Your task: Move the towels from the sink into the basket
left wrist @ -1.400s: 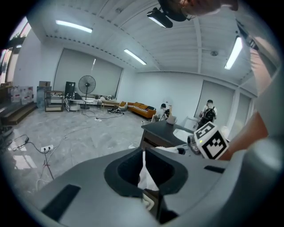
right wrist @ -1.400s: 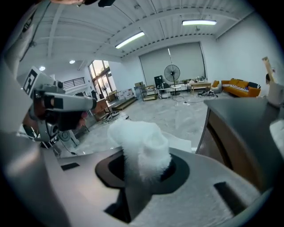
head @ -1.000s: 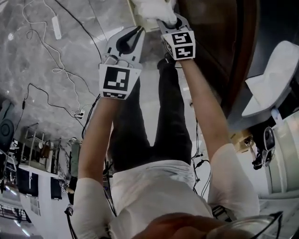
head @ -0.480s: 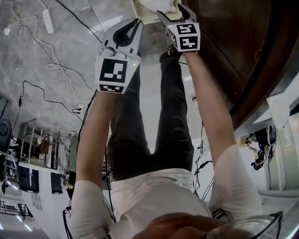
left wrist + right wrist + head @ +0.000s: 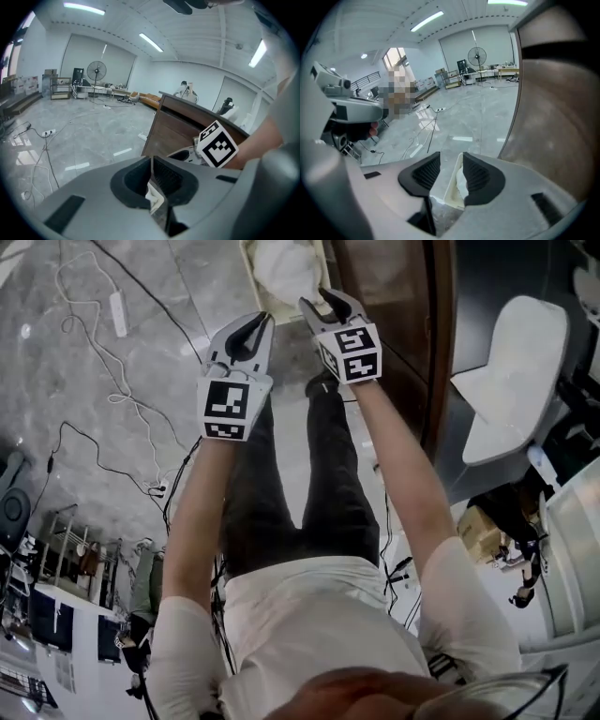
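A white towel point(image 5: 284, 268) lies in the cream basket point(image 5: 247, 266) on the floor, at the top of the head view. Both grippers hang above and just short of it. My left gripper point(image 5: 263, 321) is shut, its pads point(image 5: 161, 176) meeting with nothing between them. My right gripper point(image 5: 319, 300) stands open with a narrow gap; its jaws have just been closing, and they hold nothing. Through that gap the right gripper view shows the basket rim point(image 5: 451, 192) and the towel point(image 5: 461, 183) well below. The sink is out of view.
A brown wooden counter point(image 5: 398, 324) runs along the right of the basket. A white chair point(image 5: 511, 371) stands beyond it. Cables point(image 5: 103, 381) and a power strip point(image 5: 115, 306) lie on the marble floor at the left. The person's legs are below the grippers.
The right gripper's tips were at the white towel over the basket; now both grippers have drawn back and up, clear of the basket, and the towel lies in it.
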